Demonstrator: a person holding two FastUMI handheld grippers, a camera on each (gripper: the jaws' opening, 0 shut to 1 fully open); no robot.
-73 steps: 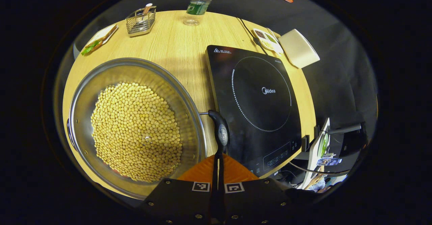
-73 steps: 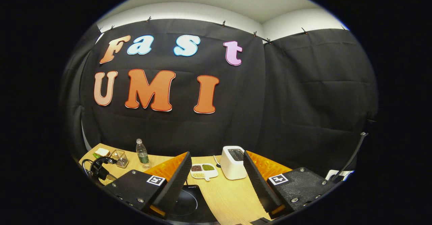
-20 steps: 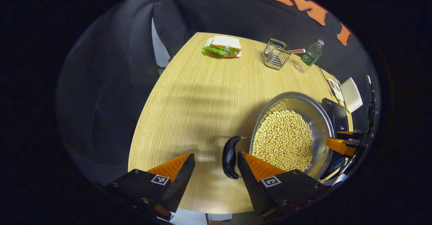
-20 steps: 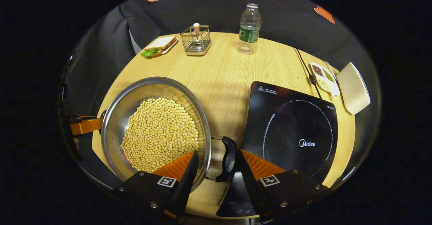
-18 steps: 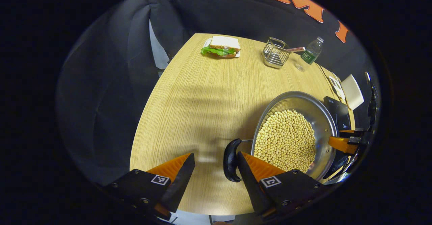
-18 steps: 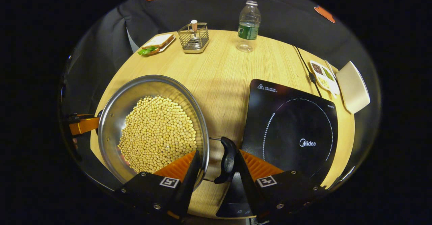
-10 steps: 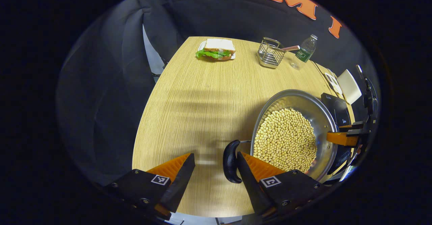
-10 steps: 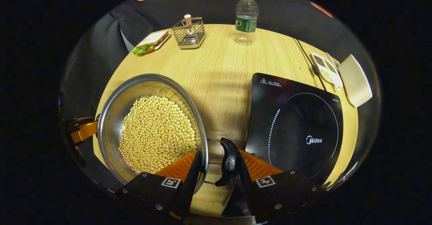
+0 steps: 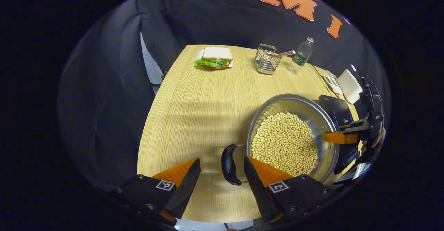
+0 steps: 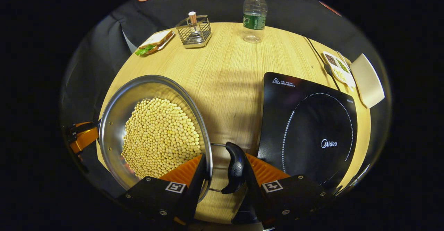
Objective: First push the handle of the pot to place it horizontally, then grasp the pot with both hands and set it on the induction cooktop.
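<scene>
The left claw (image 9: 220, 175) stands wide open over the pale wooden desk (image 9: 194, 113), with the pot's black left handle (image 9: 228, 164) lying between its two fingers, close to the right-hand one and clamped by neither. The right claw (image 10: 223, 175) is narrower; its fingers straddle the pot's black right handle (image 10: 236, 172), one finger close against it and the other by the pot rim, though a firm squeeze cannot be confirmed. In the left gripper view, that same right claw (image 9: 341, 137) appears at the far side of the pot, with a hand behind it. Between the claws sits the wide, shallow stainless-steel pot (image 10: 114, 120), holding a heap of pale yellow soybeans (image 10: 159, 137); it rests on the desk, just left of the flat black induction cooktop (image 10: 308, 127), and is not yet on it. Compared with half a second ago, the right claw has closed in around its handle, and the left claw has shifted so its handle sits more centrally in the gap. Both handles lie level, so the pushing step looks finished and the two-handed grasp seems to be forming. Farther off stand a sandwich on a plate (image 9: 214, 57), a wire basket (image 9: 266, 59), a clear plastic water bottle (image 10: 254, 16), a small divided dish of beans (image 10: 338, 68) and a white toaster (image 10: 368, 80).
</scene>
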